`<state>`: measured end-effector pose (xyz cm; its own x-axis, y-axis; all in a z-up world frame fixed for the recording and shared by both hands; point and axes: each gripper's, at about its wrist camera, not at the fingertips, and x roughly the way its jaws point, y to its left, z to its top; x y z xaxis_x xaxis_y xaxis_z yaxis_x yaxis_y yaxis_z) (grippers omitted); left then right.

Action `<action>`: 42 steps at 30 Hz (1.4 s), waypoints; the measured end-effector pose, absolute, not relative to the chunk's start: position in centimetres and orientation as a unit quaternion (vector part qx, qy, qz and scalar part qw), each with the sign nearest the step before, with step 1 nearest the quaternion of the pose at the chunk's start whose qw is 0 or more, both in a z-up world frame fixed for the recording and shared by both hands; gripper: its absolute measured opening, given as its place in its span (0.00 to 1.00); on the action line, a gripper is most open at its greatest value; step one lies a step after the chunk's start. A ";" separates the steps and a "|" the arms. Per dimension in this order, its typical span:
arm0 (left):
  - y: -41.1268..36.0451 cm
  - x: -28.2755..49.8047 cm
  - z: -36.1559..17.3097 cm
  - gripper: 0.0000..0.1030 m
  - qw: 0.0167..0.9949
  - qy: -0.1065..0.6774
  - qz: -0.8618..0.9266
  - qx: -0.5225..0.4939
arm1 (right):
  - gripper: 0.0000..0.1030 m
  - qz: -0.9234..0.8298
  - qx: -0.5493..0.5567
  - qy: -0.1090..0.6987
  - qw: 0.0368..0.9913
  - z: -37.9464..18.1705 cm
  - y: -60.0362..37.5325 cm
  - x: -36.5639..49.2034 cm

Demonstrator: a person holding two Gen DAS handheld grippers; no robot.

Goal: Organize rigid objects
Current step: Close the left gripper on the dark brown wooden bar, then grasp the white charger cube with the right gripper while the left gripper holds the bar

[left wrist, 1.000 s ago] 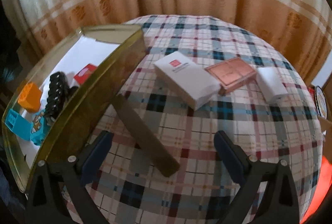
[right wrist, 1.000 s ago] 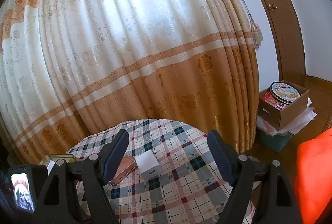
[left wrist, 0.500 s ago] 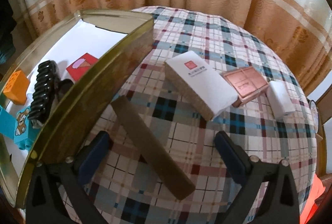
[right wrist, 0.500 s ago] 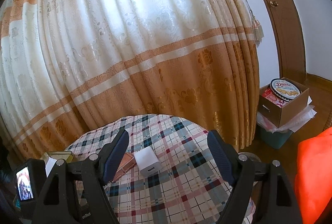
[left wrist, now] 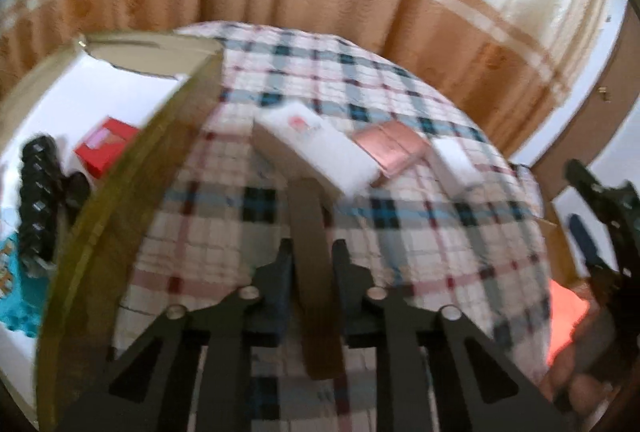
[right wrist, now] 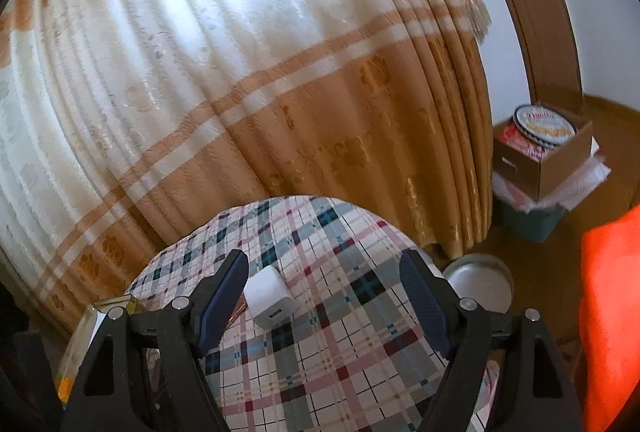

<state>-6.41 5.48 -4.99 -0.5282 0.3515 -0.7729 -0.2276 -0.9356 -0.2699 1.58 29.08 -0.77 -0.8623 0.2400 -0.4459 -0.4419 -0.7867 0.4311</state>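
Note:
My left gripper (left wrist: 313, 252) is shut on a long brown flat bar (left wrist: 312, 228) that points away over the plaid table. Beyond its far end lie a white box with a red logo (left wrist: 316, 148), a pink flat case (left wrist: 390, 150) and a small white charger block (left wrist: 454, 162). A gold-rimmed tray (left wrist: 120, 184) at the left holds a red box (left wrist: 106, 148), a black ridged object (left wrist: 36, 200) and a teal piece (left wrist: 12, 272). My right gripper (right wrist: 324, 292) is open and empty above the table, with the white charger block (right wrist: 270, 298) near its left finger.
Curtains hang behind the round table (left wrist: 420, 244). The right gripper shows at the right edge of the left wrist view (left wrist: 600, 228). On the floor to the right stand a cardboard box with a cookie tin (right wrist: 544, 148), a metal lid (right wrist: 478, 282) and something orange (right wrist: 612, 296).
My left gripper has closed on the brown bar, which now lies straight between the fingers instead of diagonally on the cloth. The right gripper has dropped lower toward the table.

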 end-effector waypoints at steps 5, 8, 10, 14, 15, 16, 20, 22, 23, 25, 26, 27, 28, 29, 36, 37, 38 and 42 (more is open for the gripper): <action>5.0 -5.9 -5.0 0.15 0.199 -0.085 0.863 -0.456 | 0.78 0.921 -0.195 0.283 0.181 -1.1 29.3 1.5; 5.1 -6.1 -5.1 0.15 0.196 -0.082 0.864 -0.456 | 0.78 0.919 -0.201 0.290 0.176 -1.3 29.3 1.4; 5.5 -5.9 -5.0 0.15 0.192 -0.068 0.867 -0.456 | 0.78 0.917 -0.205 0.294 0.174 -1.5 29.3 1.3; 5.6 -5.8 -4.9 0.15 0.190 -0.061 0.868 -0.455 | 0.78 0.914 -0.226 0.295 0.162 -1.8 29.3 0.5; 5.6 -5.8 -4.9 0.15 0.189 -0.060 0.868 -0.455 | 0.78 0.914 -0.234 0.293 0.157 -1.9 29.3 0.2; 5.6 -5.7 -4.9 0.15 0.189 -0.059 0.869 -0.454 | 0.78 0.914 -0.242 0.288 0.152 -1.9 29.1 -0.3; 5.4 -5.6 -4.9 0.13 0.188 -0.063 0.868 -0.454 | 0.78 0.917 -0.289 0.241 0.132 -1.9 27.8 -2.6; 5.3 -5.6 -4.9 0.13 0.189 -0.066 0.868 -0.454 | 0.78 0.915 -0.318 0.213 0.126 -2.1 27.0 -3.9; 5.3 -5.6 -5.0 0.13 0.189 -0.067 0.868 -0.454 | 0.78 0.913 -0.332 0.202 0.123 -2.3 26.7 -4.6; 5.4 -5.4 -4.9 0.13 0.188 -0.065 0.869 -0.453 | 0.78 0.909 -0.351 0.185 0.124 -2.6 26.3 -5.4; 5.4 -5.5 -4.9 0.13 0.187 -0.064 0.869 -0.453 | 0.78 0.909 -0.354 0.179 0.128 -2.7 26.2 -5.7; 5.3 -5.4 -4.8 0.13 0.185 -0.064 0.870 -0.452 | 0.78 0.910 -0.355 0.171 0.131 -2.6 26.1 -5.9; 5.3 -5.3 -4.7 0.13 0.182 -0.064 0.873 -0.448 | 0.78 0.910 -0.357 0.165 0.132 -2.6 26.0 -6.2; 5.2 -5.0 -4.5 0.13 0.182 -0.062 0.875 -0.444 | 0.78 0.909 -0.363 0.158 0.130 -2.6 25.8 -6.6; 4.2 -4.1 -2.5 0.13 0.188 -0.054 0.889 -0.414 | 0.66 0.889 -0.428 0.109 0.121 -4.0 24.3 -9.2; 3.9 -4.2 -2.4 0.13 0.188 -0.060 0.888 -0.415 | 0.65 0.889 -0.429 0.106 0.122 -4.1 24.2 -9.3; 3.5 -4.3 -2.4 0.13 0.185 -0.065 0.888 -0.416 | 0.64 0.888 -0.431 0.100 0.125 -4.1 24.1 -9.5; 3.2 -4.4 -2.3 0.13 0.183 -0.072 0.888 -0.416 | 0.46 0.889 -0.431 0.090 0.130 -4.0 23.9 -9.5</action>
